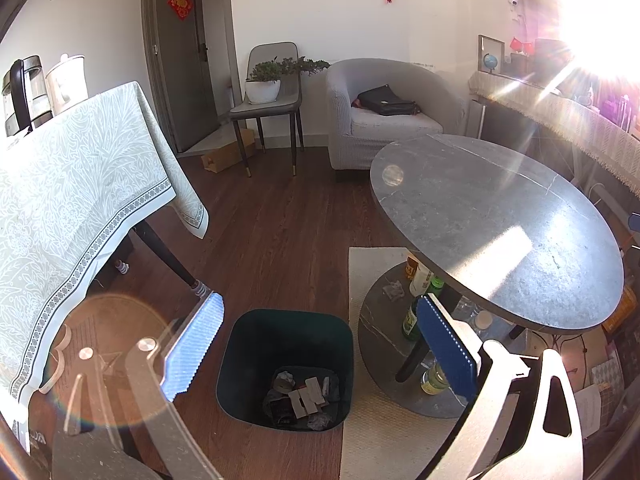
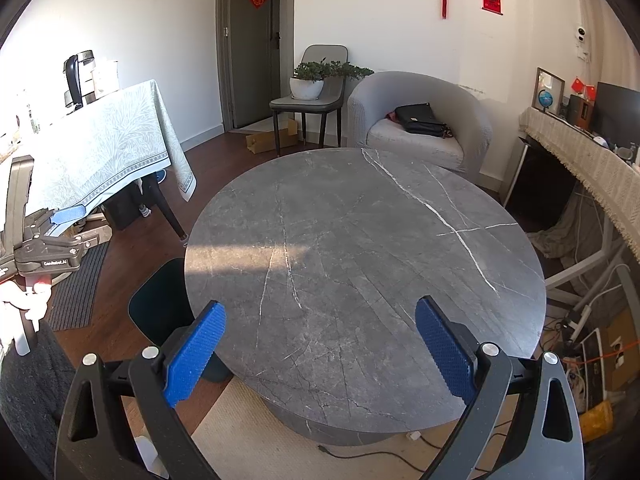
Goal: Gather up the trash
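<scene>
My left wrist camera looks steeply down at the dark bin on the floor, close beside the round table. My right wrist camera sits higher, over that table, facing across the room. Both views share the table, armchair and door.

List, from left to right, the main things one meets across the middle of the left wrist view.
Table with patterned cloth → trash bin → round stone table.
</scene>
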